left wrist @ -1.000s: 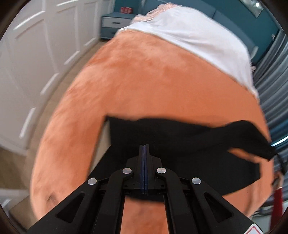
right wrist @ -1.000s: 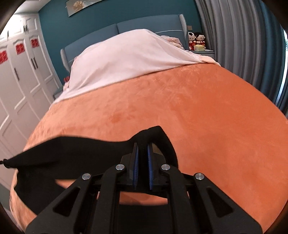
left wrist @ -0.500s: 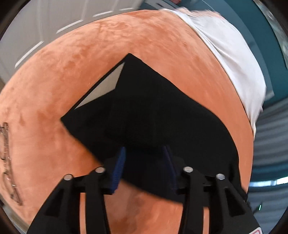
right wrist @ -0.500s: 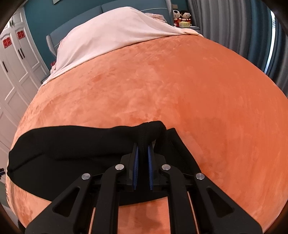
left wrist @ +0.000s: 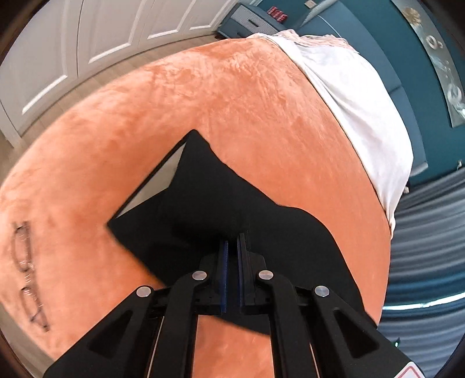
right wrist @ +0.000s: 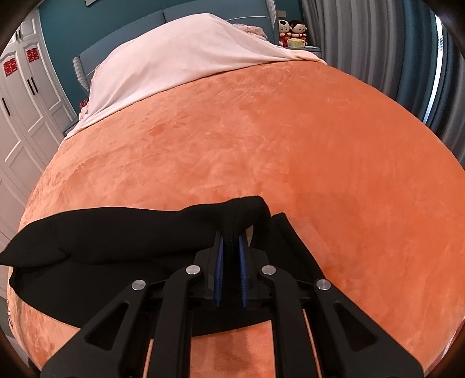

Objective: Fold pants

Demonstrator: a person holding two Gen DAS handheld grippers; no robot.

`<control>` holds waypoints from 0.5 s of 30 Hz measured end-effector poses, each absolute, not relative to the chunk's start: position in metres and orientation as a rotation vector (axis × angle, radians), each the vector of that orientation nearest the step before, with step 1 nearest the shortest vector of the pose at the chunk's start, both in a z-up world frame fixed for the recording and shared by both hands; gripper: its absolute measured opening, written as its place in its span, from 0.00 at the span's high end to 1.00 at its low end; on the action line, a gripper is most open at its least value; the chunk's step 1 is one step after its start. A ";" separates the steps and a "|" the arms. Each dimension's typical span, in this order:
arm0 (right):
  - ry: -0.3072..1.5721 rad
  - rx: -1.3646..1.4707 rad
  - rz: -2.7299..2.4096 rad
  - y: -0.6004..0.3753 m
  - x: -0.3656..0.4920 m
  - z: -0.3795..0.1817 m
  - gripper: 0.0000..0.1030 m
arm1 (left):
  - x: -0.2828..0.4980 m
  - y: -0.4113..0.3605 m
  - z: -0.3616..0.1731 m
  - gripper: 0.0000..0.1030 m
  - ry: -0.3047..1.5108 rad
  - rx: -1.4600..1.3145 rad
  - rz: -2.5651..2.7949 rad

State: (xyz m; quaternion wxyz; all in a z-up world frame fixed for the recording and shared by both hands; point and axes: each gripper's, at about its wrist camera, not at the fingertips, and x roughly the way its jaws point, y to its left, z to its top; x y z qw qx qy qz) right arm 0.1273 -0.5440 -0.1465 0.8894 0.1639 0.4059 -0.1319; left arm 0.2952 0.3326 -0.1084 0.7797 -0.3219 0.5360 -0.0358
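Note:
Black pants (left wrist: pixel 203 203) lie folded on the orange bedspread (left wrist: pixel 232 101), a pale inner layer (left wrist: pixel 162 180) showing at their left edge. My left gripper (left wrist: pixel 232 237) points down at them; its jaws are closing to a narrow gap, with black cloth pinched at the tips. In the right wrist view the pants (right wrist: pixel 116 232) stretch leftward in a long band. My right gripper (right wrist: pixel 232 235) is shut on a raised bunch of their cloth (right wrist: pixel 247 212), which stands up between the blue pads.
A pair of glasses (left wrist: pixel 26 261) lies on the bedspread to the left. A white sheet (right wrist: pixel 189 58) covers the head of the bed. White wardrobe doors (left wrist: pixel 58 58), a nightstand (left wrist: pixel 250 23) and grey curtains (right wrist: pixel 377 43) surround the bed.
The left gripper opened wide over the pants, then closed to a narrow gap on the cloth, and it rolled. The right gripper lowered its held cloth onto the bed and has since stayed still.

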 end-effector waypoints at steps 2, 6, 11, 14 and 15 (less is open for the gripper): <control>0.849 0.344 -0.275 -0.541 0.124 -0.152 0.91 | 0.278 0.338 -0.116 0.97 1.194 -0.661 -0.052; 0.891 0.337 -0.293 -0.540 0.122 -0.170 0.87 | 0.282 0.343 -0.187 0.96 1.348 -0.557 0.074; 0.921 0.361 -0.350 -0.547 0.109 -0.178 0.65 | 0.290 0.341 -0.214 0.94 1.350 -0.619 0.168; 0.855 0.349 -0.387 -0.549 0.085 -0.155 0.39 | 0.286 0.331 -0.181 0.89 1.301 -0.512 0.205; 0.823 0.355 -0.404 -0.550 0.071 -0.146 0.33 | 0.282 0.323 -0.164 0.89 1.267 -0.448 0.225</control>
